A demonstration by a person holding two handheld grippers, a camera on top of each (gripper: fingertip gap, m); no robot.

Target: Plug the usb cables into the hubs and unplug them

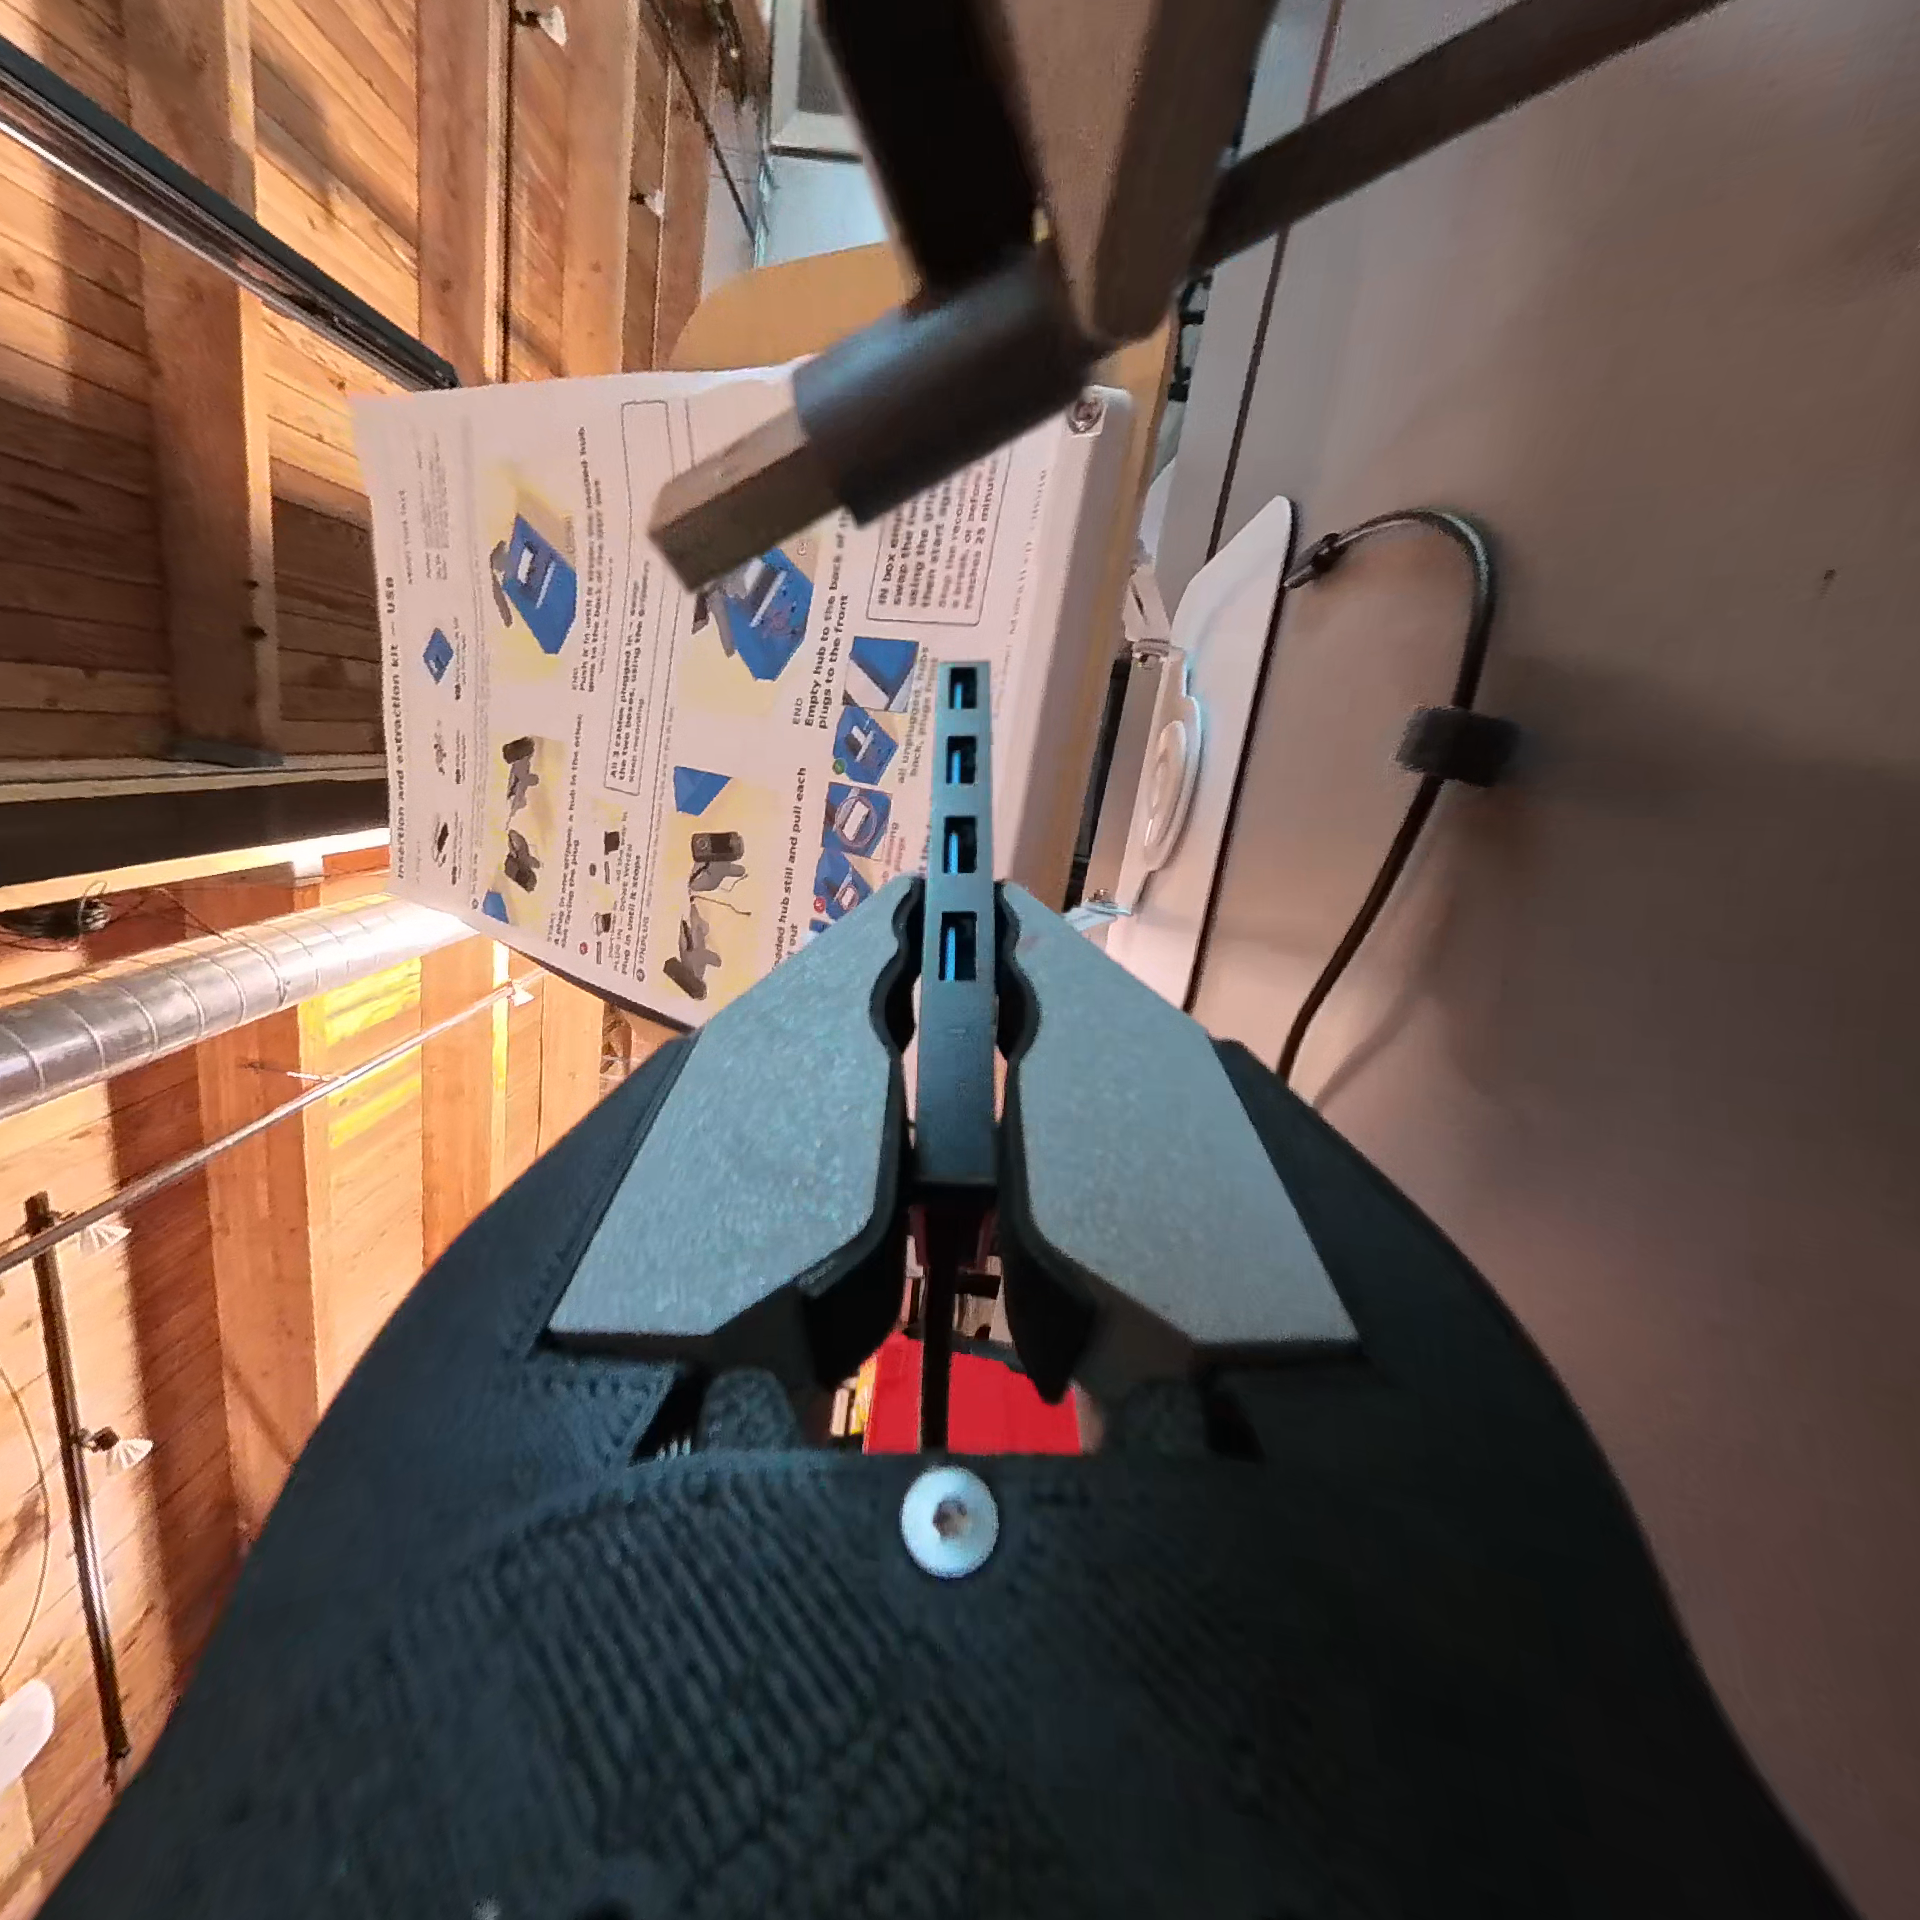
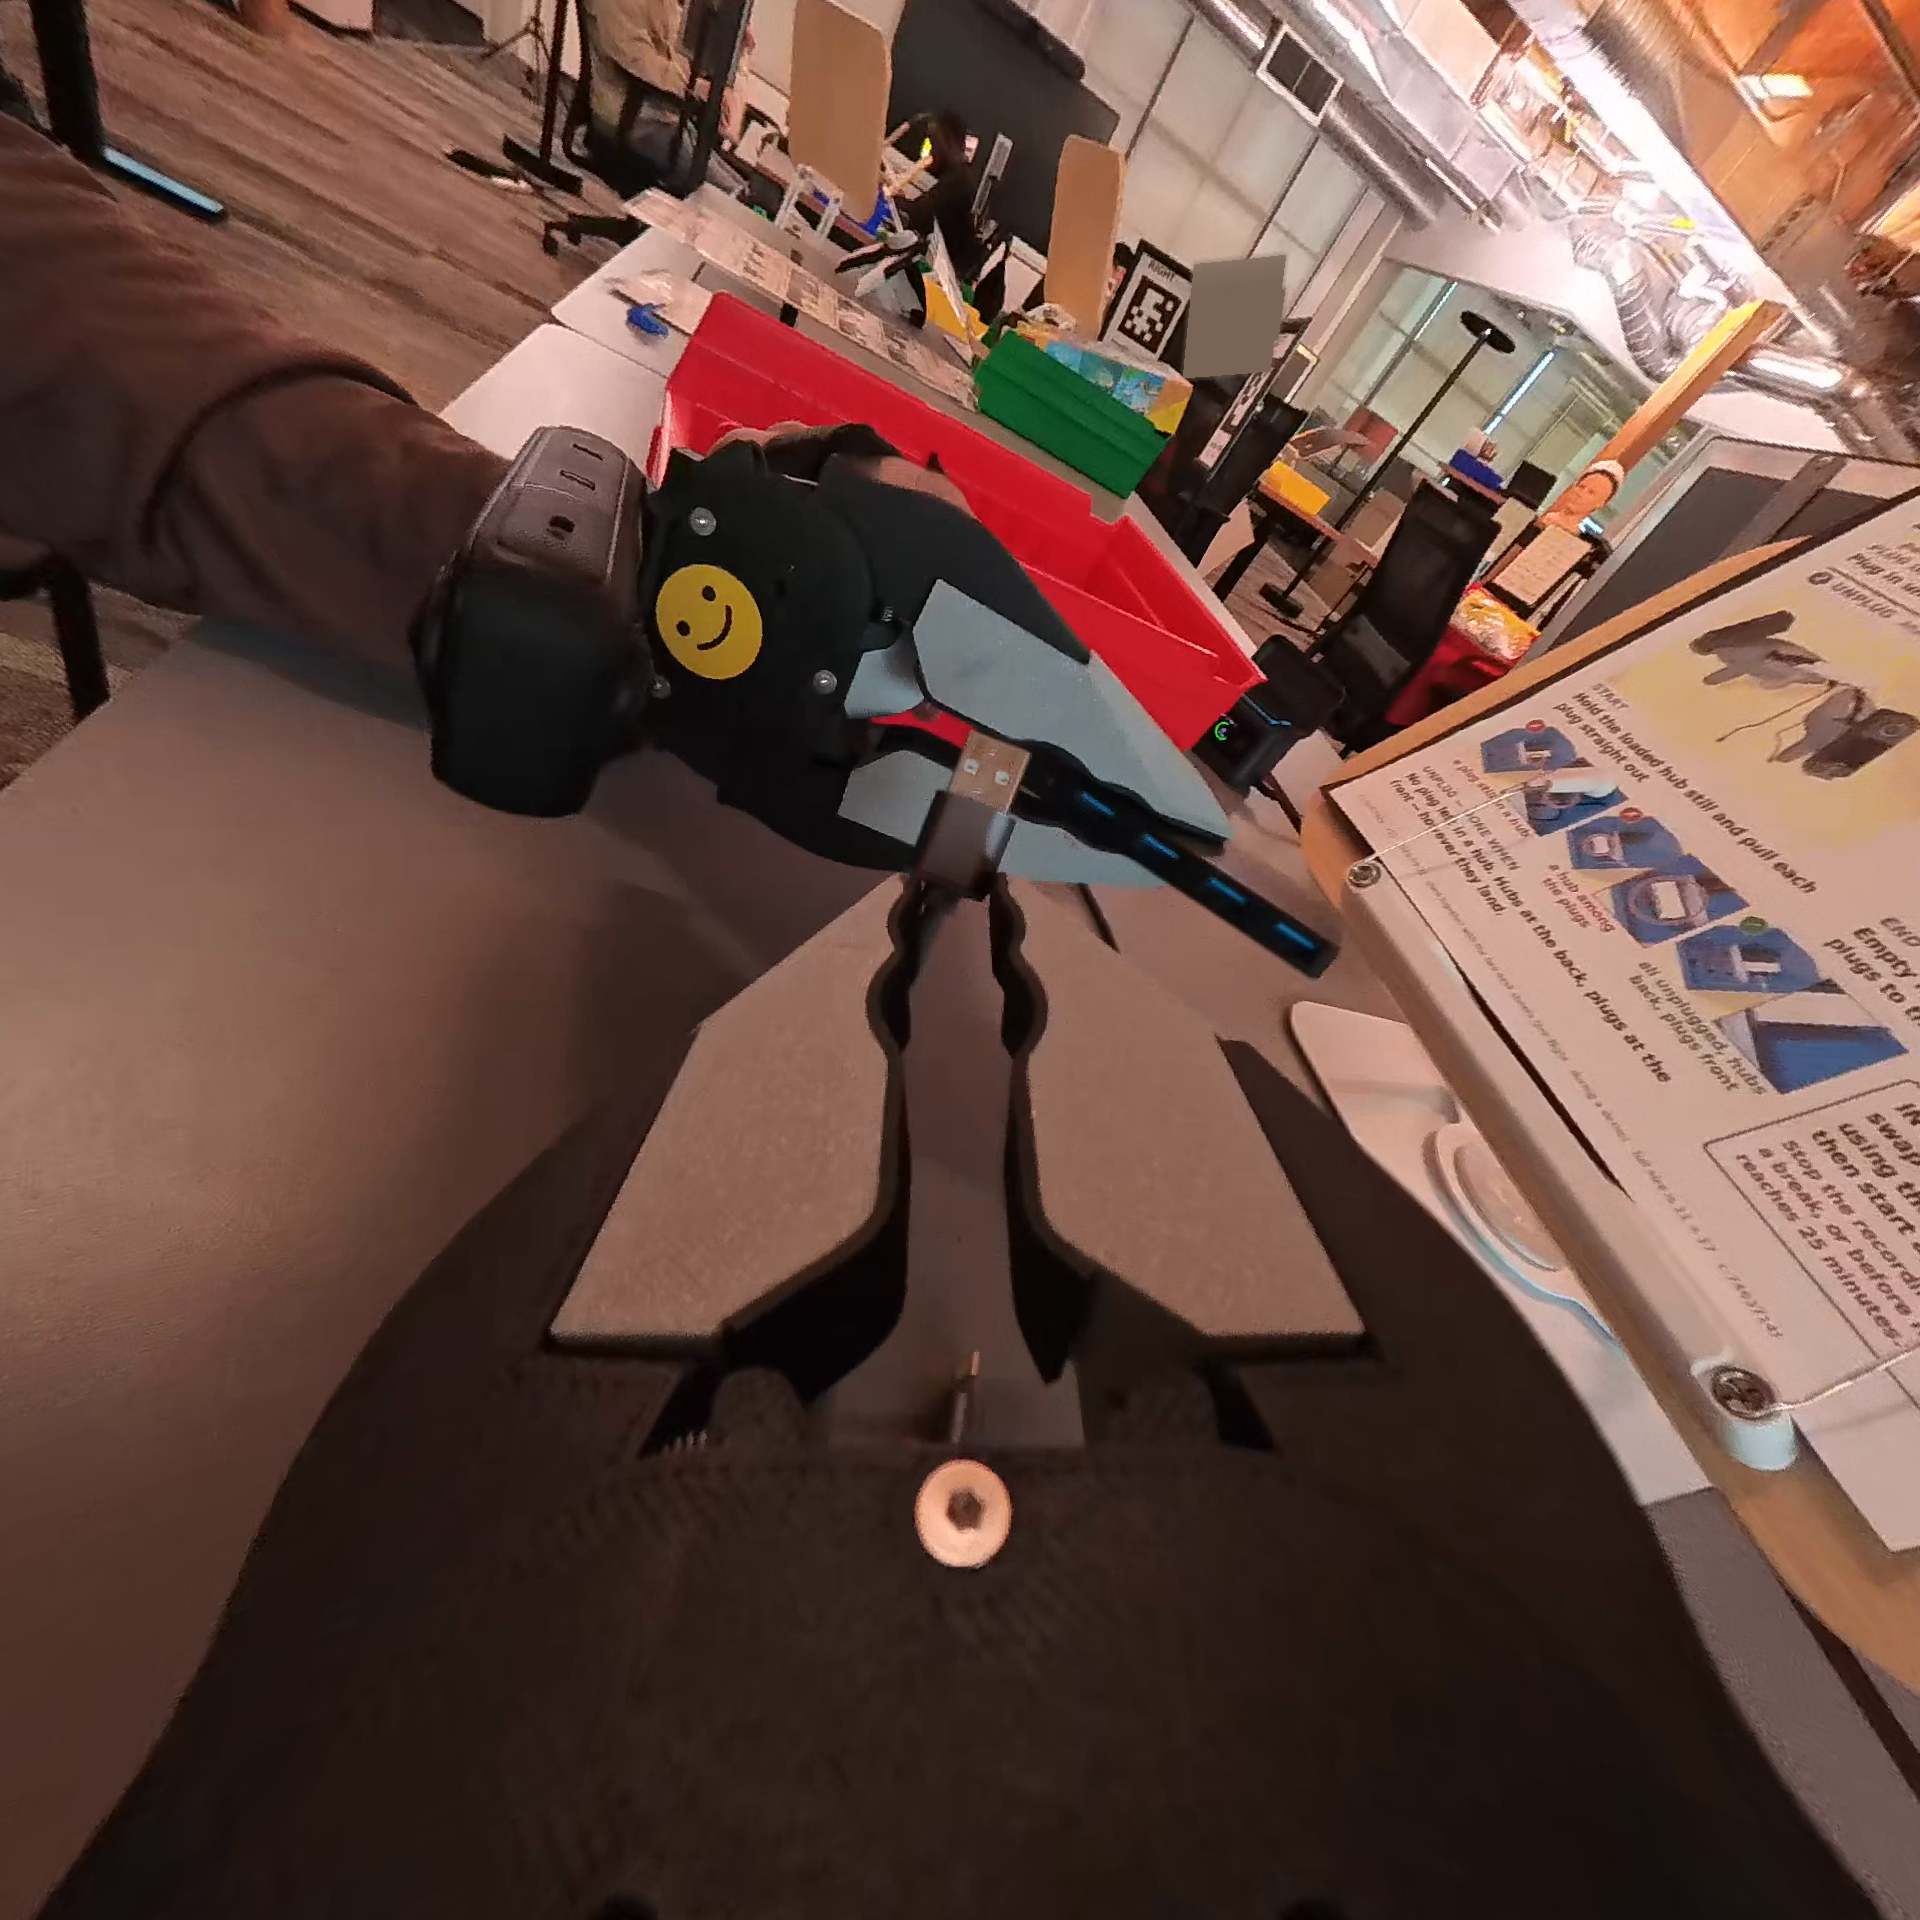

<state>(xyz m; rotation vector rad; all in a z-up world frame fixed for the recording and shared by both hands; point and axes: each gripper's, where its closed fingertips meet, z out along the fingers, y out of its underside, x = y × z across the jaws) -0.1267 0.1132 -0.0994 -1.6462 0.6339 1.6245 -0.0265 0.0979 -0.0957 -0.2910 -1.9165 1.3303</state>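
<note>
Hub (image 1: 961,914) clamped in left gripper (image 1: 958,904); right gripper (image 2: 954,902) pinching USB plug (image 2: 982,795), plug just clear of hub ports

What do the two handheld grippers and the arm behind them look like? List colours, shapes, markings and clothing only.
Both grippers share one build: a black, ribbed printed body with a silver screw at centre, and flat grey jaws with wavy inner edges. The left gripper carries a round yellow smiley sticker on its side and a black camera block behind it. The arm holding it wears a brown sleeve. The right gripper shows no sticker.
</note>
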